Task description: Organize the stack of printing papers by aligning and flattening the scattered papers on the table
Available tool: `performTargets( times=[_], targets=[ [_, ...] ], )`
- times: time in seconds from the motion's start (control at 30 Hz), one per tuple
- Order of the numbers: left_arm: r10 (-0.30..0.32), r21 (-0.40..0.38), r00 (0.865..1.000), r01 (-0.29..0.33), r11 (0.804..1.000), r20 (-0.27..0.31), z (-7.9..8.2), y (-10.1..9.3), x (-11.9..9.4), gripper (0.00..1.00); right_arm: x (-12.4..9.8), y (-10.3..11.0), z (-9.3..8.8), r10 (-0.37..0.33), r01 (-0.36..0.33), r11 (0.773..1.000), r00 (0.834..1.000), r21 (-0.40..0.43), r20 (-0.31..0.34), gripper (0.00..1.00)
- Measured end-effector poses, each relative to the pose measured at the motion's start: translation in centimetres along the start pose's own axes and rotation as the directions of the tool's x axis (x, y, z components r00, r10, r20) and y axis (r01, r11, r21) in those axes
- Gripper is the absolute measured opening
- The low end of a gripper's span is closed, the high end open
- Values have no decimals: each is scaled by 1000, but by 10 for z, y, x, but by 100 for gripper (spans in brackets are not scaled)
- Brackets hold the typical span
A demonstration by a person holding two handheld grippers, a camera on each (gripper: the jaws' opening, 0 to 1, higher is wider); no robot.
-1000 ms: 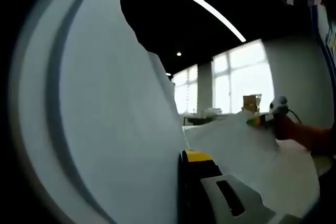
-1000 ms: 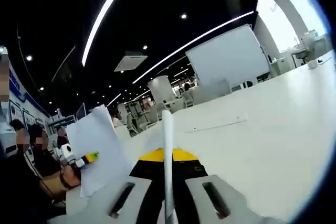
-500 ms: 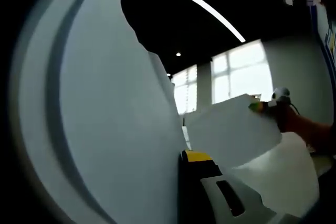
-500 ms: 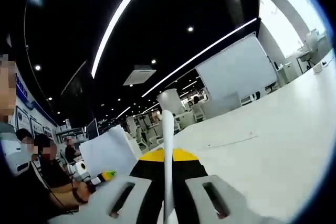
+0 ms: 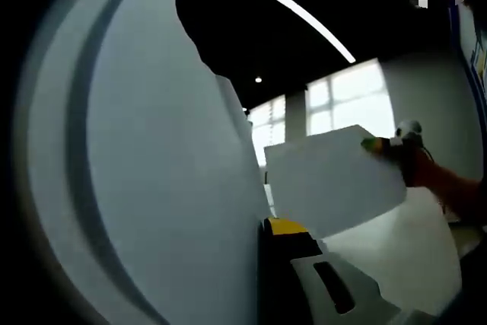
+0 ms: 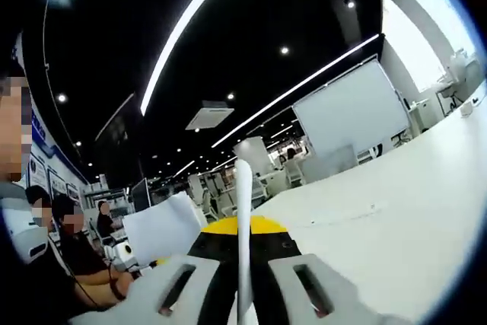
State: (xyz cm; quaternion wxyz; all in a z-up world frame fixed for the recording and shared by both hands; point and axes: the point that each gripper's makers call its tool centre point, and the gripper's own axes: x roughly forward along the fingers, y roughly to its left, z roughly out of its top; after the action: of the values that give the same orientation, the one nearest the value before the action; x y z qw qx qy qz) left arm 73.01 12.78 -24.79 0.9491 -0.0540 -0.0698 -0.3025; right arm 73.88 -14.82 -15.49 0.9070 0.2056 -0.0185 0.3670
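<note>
Two grippers: the left gripper (image 5: pixel 285 237) and the right gripper (image 6: pixel 242 226), each closed on paper. One stack of papers (image 5: pixel 152 188) beside the left gripper, one sheet (image 5: pixel 335 180) lifted beyond it. One white table (image 6: pixel 396 211). Three seated people (image 6: pixel 72 253) left of the table.

- Ceiling: dark, with long curved light strips (image 6: pixel 190 28) and small round spotlights (image 6: pixel 284 50).
- Windows (image 5: pixel 335 104): tall bright panes behind a pillar.
- Whiteboard (image 6: pixel 350 119): large, upright beyond the white table (image 6: pixel 396 218).
- Far background: desks and chairs, blurred.
</note>
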Motion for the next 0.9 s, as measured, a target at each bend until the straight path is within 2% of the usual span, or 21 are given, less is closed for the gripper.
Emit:
performTargets(
  times=[0.6,0.73,0.9],
  targets=[
    [0,-3,1000,0,1000,-3,-1,-2,1,9,5,16,17,44,-44,999,998,-4,48,0],
    [0,-1,1000,0,1000,-2,0,-3,1,9,4,21,28,46,-45,999,994,-12,102,0],
    [0,-1,1000,0,1000,-2,0,-3,1,9,4,21,35,48,-48,999,990,-5,132,0]
  ],
)
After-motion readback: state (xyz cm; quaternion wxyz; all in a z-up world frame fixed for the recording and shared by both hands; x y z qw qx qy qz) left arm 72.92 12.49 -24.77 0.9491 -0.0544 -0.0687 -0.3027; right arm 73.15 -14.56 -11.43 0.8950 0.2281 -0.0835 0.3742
